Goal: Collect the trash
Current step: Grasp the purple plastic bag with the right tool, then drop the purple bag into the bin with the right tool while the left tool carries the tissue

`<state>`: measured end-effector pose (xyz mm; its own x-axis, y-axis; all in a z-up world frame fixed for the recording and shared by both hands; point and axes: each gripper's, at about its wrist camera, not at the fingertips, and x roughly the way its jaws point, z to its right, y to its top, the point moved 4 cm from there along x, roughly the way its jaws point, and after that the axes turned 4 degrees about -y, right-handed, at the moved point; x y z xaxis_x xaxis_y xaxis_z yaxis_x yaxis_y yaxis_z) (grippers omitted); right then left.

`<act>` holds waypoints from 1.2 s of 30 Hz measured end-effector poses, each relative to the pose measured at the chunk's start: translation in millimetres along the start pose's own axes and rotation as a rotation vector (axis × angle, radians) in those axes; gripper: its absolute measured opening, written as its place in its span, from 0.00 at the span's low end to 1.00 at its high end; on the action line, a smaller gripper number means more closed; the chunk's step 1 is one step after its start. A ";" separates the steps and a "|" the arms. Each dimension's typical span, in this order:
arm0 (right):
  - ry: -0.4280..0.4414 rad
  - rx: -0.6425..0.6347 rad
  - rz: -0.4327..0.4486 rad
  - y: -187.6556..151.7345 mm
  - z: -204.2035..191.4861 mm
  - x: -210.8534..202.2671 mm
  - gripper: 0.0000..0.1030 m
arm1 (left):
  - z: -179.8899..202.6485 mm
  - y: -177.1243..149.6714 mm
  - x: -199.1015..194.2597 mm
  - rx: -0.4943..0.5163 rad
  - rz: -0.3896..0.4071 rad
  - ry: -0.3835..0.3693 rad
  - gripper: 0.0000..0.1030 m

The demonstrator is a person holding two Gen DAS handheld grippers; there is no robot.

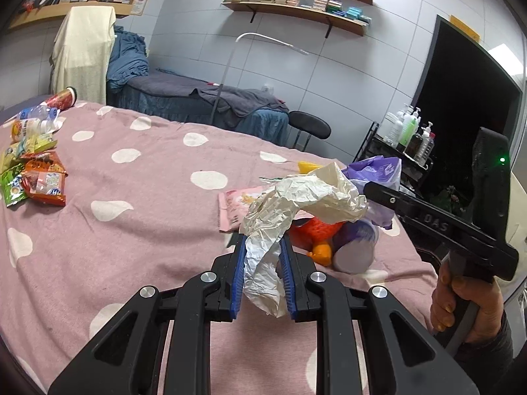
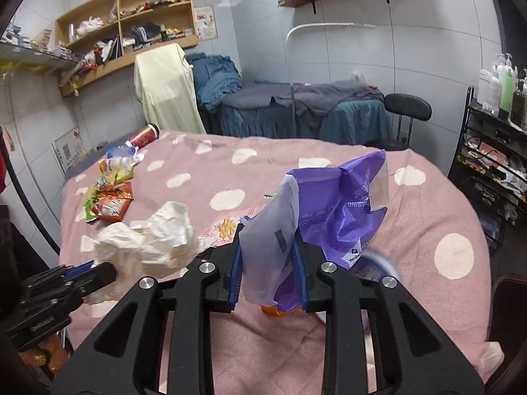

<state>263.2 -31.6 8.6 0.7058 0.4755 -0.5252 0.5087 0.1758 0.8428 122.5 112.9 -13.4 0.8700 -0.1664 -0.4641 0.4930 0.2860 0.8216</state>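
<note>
My left gripper is shut on a crumpled white paper wrapper, held just above the pink dotted bedcover. In the right wrist view that wrapper hangs at the left gripper's tip. My right gripper is shut on a purple plastic bag, whose pale flap sits between the blue pads. Under both lie an orange-red packet, a purple cup on its side and a pink packet. A pile of snack wrappers, a plastic bottle and a red cup lie at the far left.
A person's hand grips the right gripper's handle at the right edge. Beyond the bed stand a blue massage couch, a black stool and a wire rack with pump bottles. Shelves line the walls.
</note>
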 end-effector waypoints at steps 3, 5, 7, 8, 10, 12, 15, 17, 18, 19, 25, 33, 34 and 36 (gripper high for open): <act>0.003 0.011 0.026 -0.3 7.3 -20.7 0.26 | 12.7 1.2 2.1 0.025 0.002 -0.030 0.20; -0.007 0.021 0.043 -1.4 14.5 -33.2 0.26 | 20.5 1.5 4.6 0.038 0.001 -0.046 0.20; -0.021 0.042 0.056 -3.8 25.7 -46.6 0.26 | 31.1 1.9 8.2 0.054 -0.004 -0.070 0.20; -0.024 0.051 0.060 -4.8 30.8 -51.7 0.26 | 34.1 1.8 8.9 0.059 -0.004 -0.077 0.20; -0.043 0.067 0.068 -9.2 42.7 -63.8 0.26 | 45.6 2.5 12.9 0.076 -0.008 -0.099 0.20; -0.066 0.083 0.075 -14.2 54.7 -75.0 0.26 | 56.0 2.3 16.9 0.091 -0.013 -0.121 0.20; -0.098 0.110 0.084 -22.6 72.5 -89.8 0.26 | 73.0 1.3 24.1 0.115 -0.028 -0.160 0.20; -0.137 0.123 0.090 -28.2 84.7 -99.6 0.26 | 83.0 0.0 28.1 0.128 -0.035 -0.181 0.20; -0.154 0.129 0.092 -31.0 90.5 -102.8 0.26 | 88.8 -0.4 30.6 0.137 -0.038 -0.193 0.20; -0.171 0.136 0.094 -33.6 96.8 -106.6 0.26 | 94.1 -0.8 33.0 0.146 -0.041 -0.204 0.20; -0.286 0.205 0.088 -54.7 141.5 -127.3 0.26 | 127.3 -5.9 47.6 0.191 -0.075 -0.275 0.20; -0.429 0.310 0.039 -90.5 202.3 -143.8 0.27 | 169.3 -17.9 68.0 0.271 -0.132 -0.355 0.20; -0.444 0.323 0.031 -95.5 209.6 -144.8 0.27 | 173.9 -19.0 71.1 0.278 -0.140 -0.364 0.20; -0.473 0.352 0.011 -105.3 224.2 -145.5 0.27 | 182.8 -20.4 75.8 0.294 -0.151 -0.380 0.20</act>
<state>217.4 -312.5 -30.1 0.8142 0.0249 -0.5800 0.5758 -0.1623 0.8013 177.7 -78.1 -4.9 0.6988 -0.5333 -0.4767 0.5440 -0.0365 0.8383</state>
